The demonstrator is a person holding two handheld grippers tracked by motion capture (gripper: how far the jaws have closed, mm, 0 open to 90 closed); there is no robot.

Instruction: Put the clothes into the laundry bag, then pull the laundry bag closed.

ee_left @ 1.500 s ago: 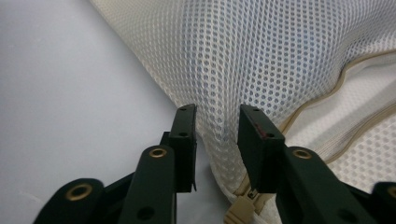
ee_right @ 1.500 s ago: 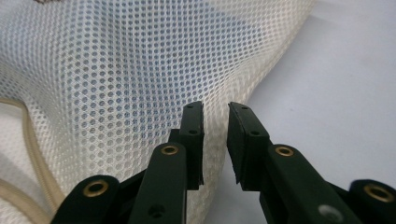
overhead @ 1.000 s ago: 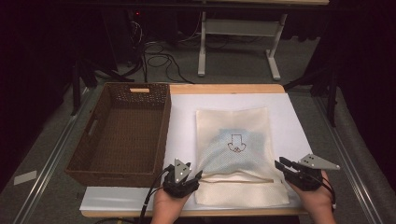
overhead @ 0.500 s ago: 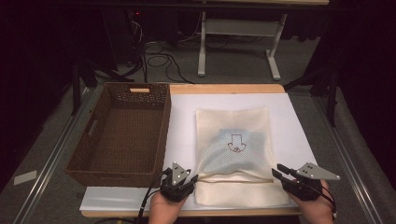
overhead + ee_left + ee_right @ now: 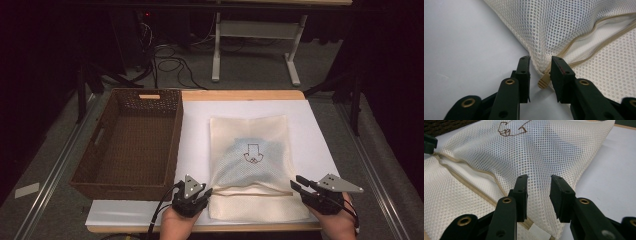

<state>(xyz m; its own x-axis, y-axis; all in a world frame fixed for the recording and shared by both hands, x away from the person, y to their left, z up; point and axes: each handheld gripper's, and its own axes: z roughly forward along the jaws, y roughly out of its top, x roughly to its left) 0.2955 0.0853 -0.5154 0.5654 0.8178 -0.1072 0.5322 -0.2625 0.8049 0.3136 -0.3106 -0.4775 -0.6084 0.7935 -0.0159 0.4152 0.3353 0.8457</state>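
- Dark studio floor with looped cables and a white frame stand lies behind a white-covered worktop (image 5: 320,135), seen from the high view.
- Cream mesh laundry bag (image 5: 252,165) lies flat at the worktop's centre, a brown printed mark and a pale blue item showing through its upper half; a tan zipper (image 5: 250,192) crosses it near the person's edge.
- Empty brown wicker basket (image 5: 132,145) sits at 9 o'clock of the bag, just beside it.
- Left gripper (image 5: 200,192) is at the bag's 7 o'clock corner, right gripper (image 5: 299,184) at its 5 o'clock corner, each at one end of the zipper line.
- Left gripper view: the fingers (image 5: 524,72) stand narrowly apart, pinching a raised fold of mesh at the corner; the tan zipper pull (image 5: 543,81) hangs between them. These fingers have just been closing onto that fold.
- Right gripper view: the fingers (image 5: 521,192) are also narrowly parted, with a ridge of mesh bunched up between them and gripped near the zipper's end.
- Against the frame a second earlier, the left gripper's fingers have narrowed on the corner and the mesh by both grippers has puckered upward; bag and basket lie where they were.
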